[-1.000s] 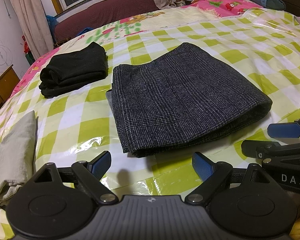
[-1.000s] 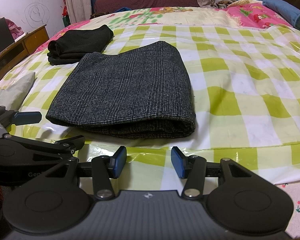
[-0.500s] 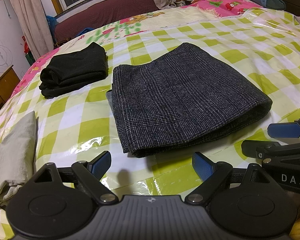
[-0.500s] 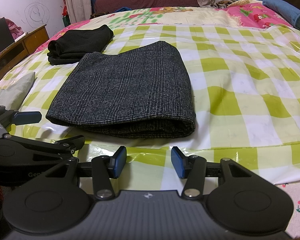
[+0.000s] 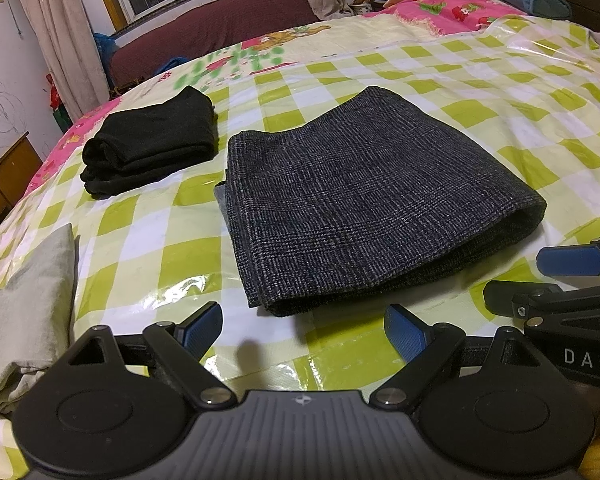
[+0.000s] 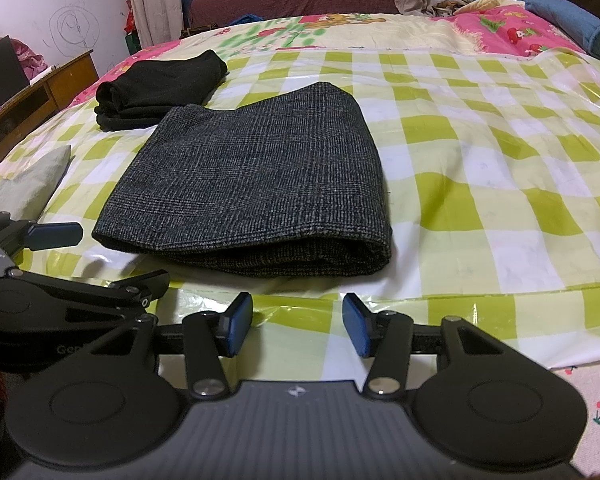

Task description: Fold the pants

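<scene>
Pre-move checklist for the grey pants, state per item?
1. Left gripper open and empty: ok.
2. Right gripper open and empty: ok.
3. Both grippers short of the grey checked pants, not touching them: ok.
4. Pants lie folded flat on the green checked plastic sheet, rounded fold edge toward the grippers: ok.
5. Folded black garment clear of the pants: cannot tell; apart in the left view, edges meet in the right view.
6. Beige cloth apart from the pants: ok.
</scene>
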Motion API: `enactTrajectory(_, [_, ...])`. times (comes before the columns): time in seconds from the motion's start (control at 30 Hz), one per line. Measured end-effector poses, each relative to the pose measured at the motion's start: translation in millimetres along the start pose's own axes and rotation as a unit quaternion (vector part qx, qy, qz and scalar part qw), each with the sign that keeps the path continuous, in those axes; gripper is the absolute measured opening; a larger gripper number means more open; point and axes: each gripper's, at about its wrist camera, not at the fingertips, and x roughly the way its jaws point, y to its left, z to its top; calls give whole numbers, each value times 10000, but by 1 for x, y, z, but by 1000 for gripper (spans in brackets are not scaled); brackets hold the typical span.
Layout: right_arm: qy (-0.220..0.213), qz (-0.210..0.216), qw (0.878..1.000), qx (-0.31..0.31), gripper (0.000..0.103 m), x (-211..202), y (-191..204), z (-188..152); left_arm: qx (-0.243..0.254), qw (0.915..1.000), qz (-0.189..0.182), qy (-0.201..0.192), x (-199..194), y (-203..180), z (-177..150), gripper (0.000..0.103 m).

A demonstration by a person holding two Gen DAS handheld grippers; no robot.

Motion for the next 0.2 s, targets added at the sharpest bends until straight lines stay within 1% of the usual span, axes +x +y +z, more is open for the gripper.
enactTrajectory(0.2, [0, 1, 10000, 5, 51, 0, 0, 0, 3, 10000, 2, 2, 0, 0, 0, 101])
